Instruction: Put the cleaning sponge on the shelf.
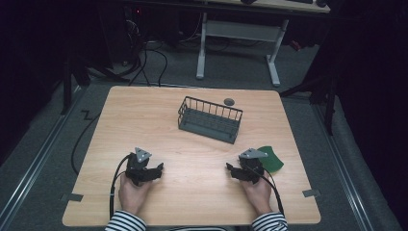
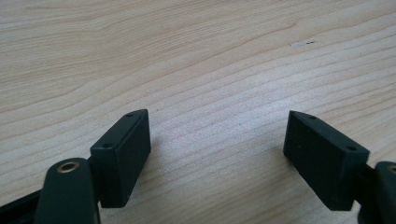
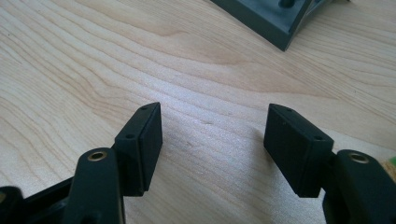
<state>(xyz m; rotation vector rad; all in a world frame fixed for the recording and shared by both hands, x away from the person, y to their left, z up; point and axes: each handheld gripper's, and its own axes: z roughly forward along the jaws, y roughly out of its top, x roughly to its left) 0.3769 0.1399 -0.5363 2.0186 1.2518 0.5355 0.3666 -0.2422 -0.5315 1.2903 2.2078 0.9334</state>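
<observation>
A person's two hands rest on the near part of a wooden table (image 1: 144, 125), each holding a black gripper. The left gripper (image 1: 156, 169) lies at the near left, open, with bare wood between its jaws (image 2: 217, 140). At the near right the right gripper (image 1: 231, 169) is also open and holds nothing (image 3: 214, 140). A dark wire basket (image 1: 210, 119) stands at the table's middle, beyond both grippers; its corner (image 3: 275, 21) shows at the top of the right gripper view. A green flat object (image 1: 271, 159) lies just right of the right gripper.
A small dark round object (image 1: 229, 101) sits behind the basket near the far edge. Cables trail from both grippers toward the near edge. A white-legged desk (image 1: 238, 41) stands on the floor beyond the table.
</observation>
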